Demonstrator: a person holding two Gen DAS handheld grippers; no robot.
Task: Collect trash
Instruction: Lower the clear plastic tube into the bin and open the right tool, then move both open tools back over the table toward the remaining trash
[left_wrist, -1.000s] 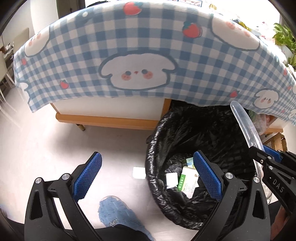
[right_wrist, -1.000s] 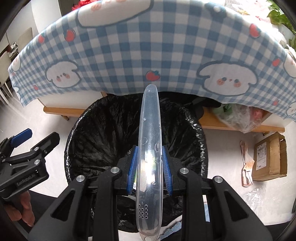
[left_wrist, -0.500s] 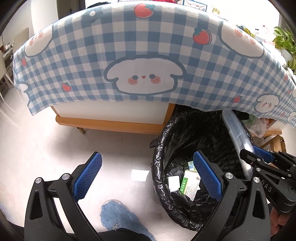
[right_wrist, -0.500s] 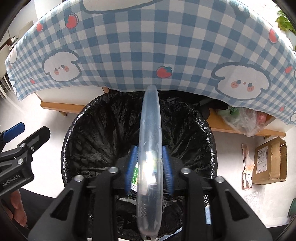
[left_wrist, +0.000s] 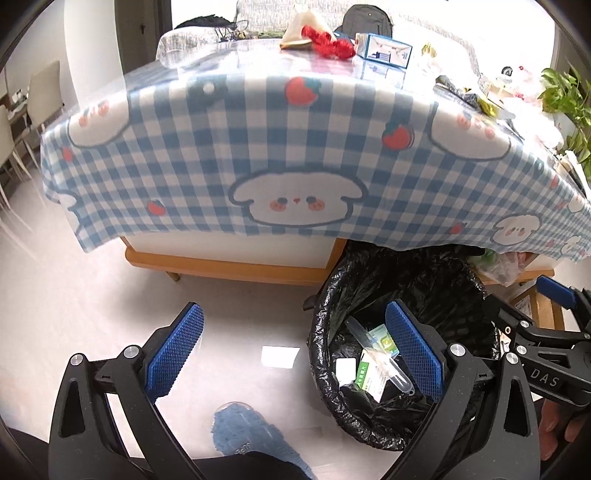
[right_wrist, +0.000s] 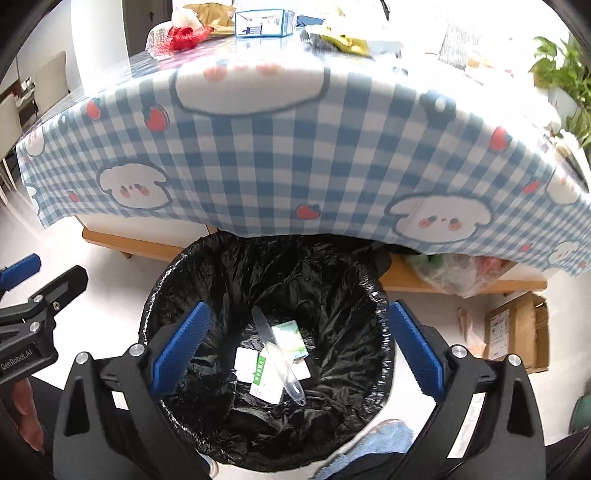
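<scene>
Checked tablecloth (right_wrist: 280, 162) hangs over the table edge, with the black-lined bin (right_wrist: 177, 273) on the floor just under it. Right gripper (right_wrist: 295, 347) spread wide above the bin, holding nothing; left gripper (left_wrist: 295, 350) also spread, empty, beside the bin. Clear plastic tube (right_wrist: 280, 360) lies inside the bin on cartons (right_wrist: 291, 336).

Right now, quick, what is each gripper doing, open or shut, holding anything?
Left gripper: jaws open, holding nothing.
Right gripper: jaws open, holding nothing, above the trash bin.
</scene>
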